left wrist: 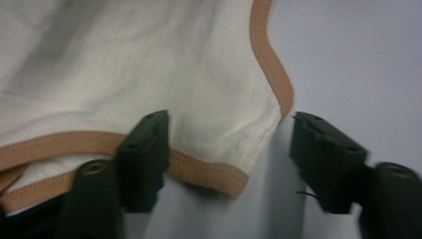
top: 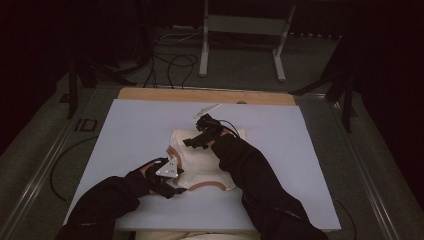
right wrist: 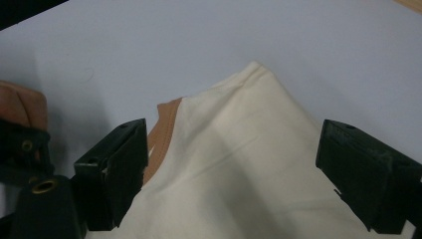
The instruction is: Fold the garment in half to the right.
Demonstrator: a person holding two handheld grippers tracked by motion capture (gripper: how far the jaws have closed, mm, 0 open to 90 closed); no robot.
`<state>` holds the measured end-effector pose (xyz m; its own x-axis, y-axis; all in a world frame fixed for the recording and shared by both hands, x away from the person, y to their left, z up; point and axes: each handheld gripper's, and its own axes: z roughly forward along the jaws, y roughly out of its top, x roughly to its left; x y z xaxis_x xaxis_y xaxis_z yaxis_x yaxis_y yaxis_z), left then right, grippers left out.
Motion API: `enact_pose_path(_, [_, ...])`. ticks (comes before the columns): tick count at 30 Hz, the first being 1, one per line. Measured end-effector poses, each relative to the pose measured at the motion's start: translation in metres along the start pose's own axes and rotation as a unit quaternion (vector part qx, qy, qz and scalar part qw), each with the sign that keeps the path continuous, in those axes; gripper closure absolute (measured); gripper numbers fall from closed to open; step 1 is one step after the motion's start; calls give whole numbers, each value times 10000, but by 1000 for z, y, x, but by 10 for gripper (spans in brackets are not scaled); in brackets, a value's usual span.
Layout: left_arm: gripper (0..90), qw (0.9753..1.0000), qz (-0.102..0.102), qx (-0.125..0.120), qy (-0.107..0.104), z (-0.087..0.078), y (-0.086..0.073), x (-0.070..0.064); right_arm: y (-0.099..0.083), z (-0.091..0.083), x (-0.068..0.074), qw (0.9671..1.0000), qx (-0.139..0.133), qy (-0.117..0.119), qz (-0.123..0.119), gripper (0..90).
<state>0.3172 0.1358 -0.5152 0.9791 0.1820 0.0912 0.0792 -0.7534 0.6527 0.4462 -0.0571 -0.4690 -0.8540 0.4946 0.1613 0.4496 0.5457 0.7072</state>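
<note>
A cream garment (top: 202, 162) with tan trim lies folded at the middle of the pale table (top: 135, 125). My left gripper (top: 175, 186) is at the garment's near left edge. It is open, and a trimmed corner of the cloth (left wrist: 234, 179) lies between its jaws, with the left finger (left wrist: 144, 159) resting over the tan hem. My right gripper (top: 190, 142) hovers over the garment's far left part. It is open too, and its jaws straddle the cream cloth (right wrist: 239, 164) just short of a pointed corner (right wrist: 256, 69). A strip of tan trim (right wrist: 161, 134) shows beside its left finger (right wrist: 119, 174).
A small white object (top: 206, 110) lies on the table just behind the garment. A wooden strip (top: 205, 95) runs along the table's far edge. Behind it, a white frame stand (top: 245, 30) and loose cables (top: 170, 62) sit on the floor. Bare table extends on both sides.
</note>
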Motion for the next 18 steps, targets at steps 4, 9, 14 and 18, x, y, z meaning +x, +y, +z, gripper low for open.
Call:
enact_pose_path(4, [410, 10000, 54, 35, 14, 2, 3, 4, 2, 4, 1, 10000, 36, 6, -33, 131])
enact_pose_path(9, [475, 10000, 60, 28, 16, 5, 4, 10, 5, 6, 2, 10000, 46, 28, -57, 131])
enact_pose_path(14, [555, 10000, -19, -34, 20, 8, 5, 11, 6, 11, 1, 10000, 77, 39, -33, 132])
enact_pose_path(18, [609, 9998, -133, -88, -89, 8, 4, 13, 7, 17, 1, 9999, 110, 50, -1, 131])
